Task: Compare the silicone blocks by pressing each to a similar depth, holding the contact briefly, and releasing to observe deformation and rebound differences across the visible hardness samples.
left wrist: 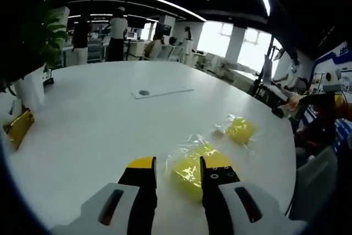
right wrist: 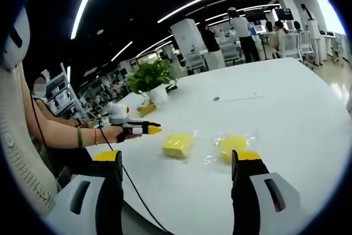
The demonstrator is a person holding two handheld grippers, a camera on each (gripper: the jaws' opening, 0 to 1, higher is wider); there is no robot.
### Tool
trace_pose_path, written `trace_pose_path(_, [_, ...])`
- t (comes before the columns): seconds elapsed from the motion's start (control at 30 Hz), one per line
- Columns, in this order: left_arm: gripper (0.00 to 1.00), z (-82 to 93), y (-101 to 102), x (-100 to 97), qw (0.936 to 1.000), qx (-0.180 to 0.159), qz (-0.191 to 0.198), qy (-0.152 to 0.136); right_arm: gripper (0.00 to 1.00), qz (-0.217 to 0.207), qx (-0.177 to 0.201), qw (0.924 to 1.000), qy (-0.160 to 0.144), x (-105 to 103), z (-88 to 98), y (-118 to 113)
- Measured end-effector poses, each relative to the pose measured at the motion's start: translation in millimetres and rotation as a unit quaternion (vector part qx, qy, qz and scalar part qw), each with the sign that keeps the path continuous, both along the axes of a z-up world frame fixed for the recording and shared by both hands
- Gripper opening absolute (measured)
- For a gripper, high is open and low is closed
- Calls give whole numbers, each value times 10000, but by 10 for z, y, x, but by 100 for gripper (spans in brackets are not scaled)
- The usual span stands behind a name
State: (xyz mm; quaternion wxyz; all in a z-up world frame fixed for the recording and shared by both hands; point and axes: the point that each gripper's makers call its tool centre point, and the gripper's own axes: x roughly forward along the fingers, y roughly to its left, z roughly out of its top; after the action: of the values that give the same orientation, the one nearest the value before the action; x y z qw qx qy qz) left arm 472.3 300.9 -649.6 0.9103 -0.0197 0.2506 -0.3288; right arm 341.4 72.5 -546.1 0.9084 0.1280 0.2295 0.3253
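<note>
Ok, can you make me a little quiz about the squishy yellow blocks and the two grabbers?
1. How many yellow blocks lie on the white table?
2. True or false: the right gripper is shut on a block.
3. In the right gripper view, what stands on the table beyond the left gripper? A) a potted plant B) a red bucket C) a stack of books

Key
1. Two: the first block and the second block, each in a clear bag.
2. False: its jaws stand wide apart, with nothing between them.
3. A, the potted plant.
</note>
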Motion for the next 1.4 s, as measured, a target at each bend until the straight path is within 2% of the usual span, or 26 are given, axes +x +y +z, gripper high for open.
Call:
trace_pose_path(0.2, [33, 194, -58, -270, 9999, 15, -55, -157, 75, 176, 18, 9997, -196, -38, 82, -2])
trace_pose_path(0.37, [34, 403, -90, -503, 9993, -43, 58, -363, 75, 269, 6, 9992, -310, -71, 111, -39])
trace_pose_path(0.5, [35, 524, -137, -688, 9987, 33, 78, -494, 76, 211, 301, 9979, -529, -34, 245, -86])
trace_pose_path(0.63, [39, 715, -201, -872, 9978, -118, 176, -633, 79, 329, 243, 9973, -604, -35, 240, -138])
trace_pose_path(0.83, [43, 1026, -299, -1098, 9949, -424, 329, -859, 84, 489, 409, 9950, -769, -65, 296, -212])
trace_pose_path(1.03, [61, 1346, -459, -1315, 9900, -914, 242, -1048, 88, 649, 590, 9926, -842, -119, 331, -238])
trace_pose_path(1.23, [67, 1640, -552, -1438, 9777, -1760, 281, -1108, 85, 751, 736, 9901, -934, -196, 377, -229])
trace_pose_path(1.4, [74, 1729, -549, -1476, 9701, -2175, 317, -1029, 86, 829, 845, 9894, -842, -245, 367, -222])
